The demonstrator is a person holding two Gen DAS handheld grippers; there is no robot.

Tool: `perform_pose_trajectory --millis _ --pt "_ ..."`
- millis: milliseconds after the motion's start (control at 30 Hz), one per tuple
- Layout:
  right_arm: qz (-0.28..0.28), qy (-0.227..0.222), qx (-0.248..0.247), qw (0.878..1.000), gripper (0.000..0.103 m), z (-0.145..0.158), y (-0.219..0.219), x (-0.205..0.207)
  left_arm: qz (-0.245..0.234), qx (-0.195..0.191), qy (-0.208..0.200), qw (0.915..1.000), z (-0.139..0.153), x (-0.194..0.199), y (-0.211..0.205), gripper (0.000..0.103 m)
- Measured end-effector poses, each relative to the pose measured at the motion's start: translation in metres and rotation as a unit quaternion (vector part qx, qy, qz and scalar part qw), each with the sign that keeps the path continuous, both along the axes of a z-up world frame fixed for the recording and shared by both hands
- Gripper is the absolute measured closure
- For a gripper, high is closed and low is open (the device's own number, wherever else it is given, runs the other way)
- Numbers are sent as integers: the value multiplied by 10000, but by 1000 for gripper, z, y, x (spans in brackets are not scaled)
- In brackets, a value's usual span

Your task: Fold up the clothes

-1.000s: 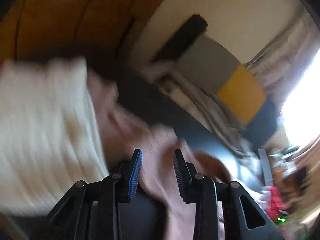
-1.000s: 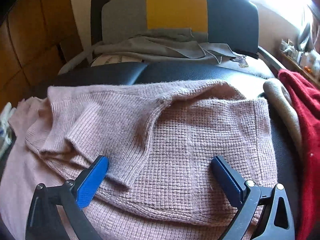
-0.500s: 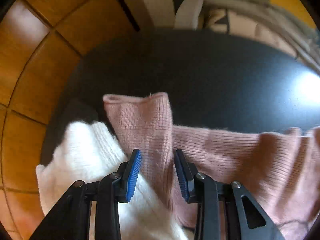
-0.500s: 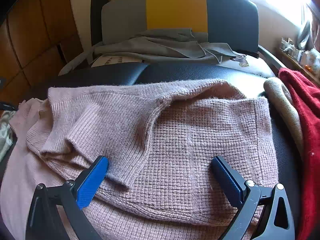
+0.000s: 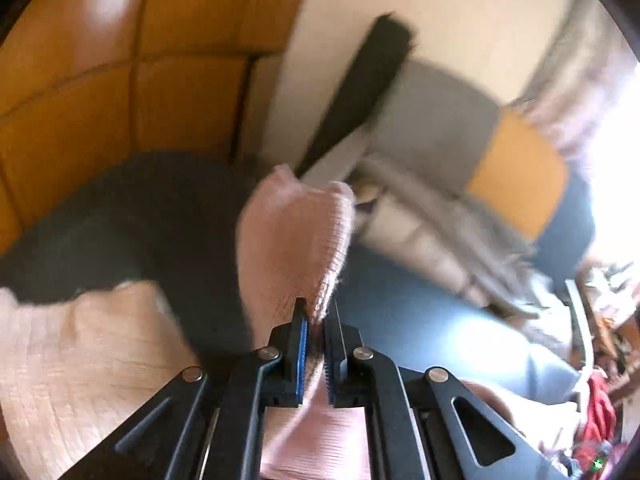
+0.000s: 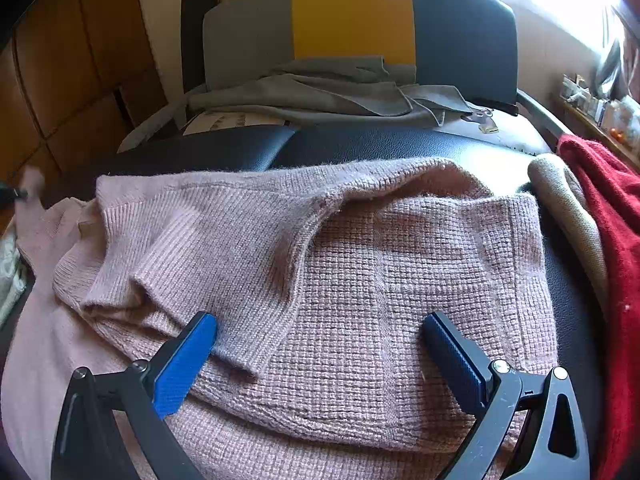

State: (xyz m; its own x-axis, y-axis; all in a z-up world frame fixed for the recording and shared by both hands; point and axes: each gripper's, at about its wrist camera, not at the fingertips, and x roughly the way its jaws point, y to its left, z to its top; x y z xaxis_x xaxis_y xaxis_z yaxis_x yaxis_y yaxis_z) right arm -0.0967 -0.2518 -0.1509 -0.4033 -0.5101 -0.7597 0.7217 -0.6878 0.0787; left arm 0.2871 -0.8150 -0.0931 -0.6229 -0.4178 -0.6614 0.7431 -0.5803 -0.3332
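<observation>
Jaws of the left gripper [image 5: 316, 344] are clamped on the ribbed cuff of the pink knitted sweater's sleeve [image 5: 292, 240], raised off the seat. Right gripper [image 6: 320, 356] hovers wide open, empty, over the sweater's waffle-knit body [image 6: 400, 300], spread on the black leather seat [image 6: 360, 144]. Likely step: folding the sleeve; next, lay it across the body. Beyond: grey cloth [image 6: 332, 92], red garment [image 6: 612, 220], wooden panelling [image 5: 100, 60].

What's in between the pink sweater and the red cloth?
A beige garment lies between the pink sweater and the red cloth, over the black surface. The right wrist view shows it.
</observation>
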Motion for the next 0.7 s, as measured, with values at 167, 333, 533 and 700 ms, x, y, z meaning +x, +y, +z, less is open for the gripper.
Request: perform_pose_trajectory --millis 167,333,533,700 --pt "-5 7 10 10000 0 0 -1 1 -891 -50 660 9938 26 -43 72 98" --pt "-12 8 10 10000 0 0 -1 1 -1840 76 788 9797 2 -100 162 98" --pt "-9 -14 -21 10000 0 0 -1 0 -2609 595 314 9630 -63 -146 250 98" --pt "-1 -37 -33 10000 0 0 0 -1 -2603 861 -19 9617 -98 -136 284 98"
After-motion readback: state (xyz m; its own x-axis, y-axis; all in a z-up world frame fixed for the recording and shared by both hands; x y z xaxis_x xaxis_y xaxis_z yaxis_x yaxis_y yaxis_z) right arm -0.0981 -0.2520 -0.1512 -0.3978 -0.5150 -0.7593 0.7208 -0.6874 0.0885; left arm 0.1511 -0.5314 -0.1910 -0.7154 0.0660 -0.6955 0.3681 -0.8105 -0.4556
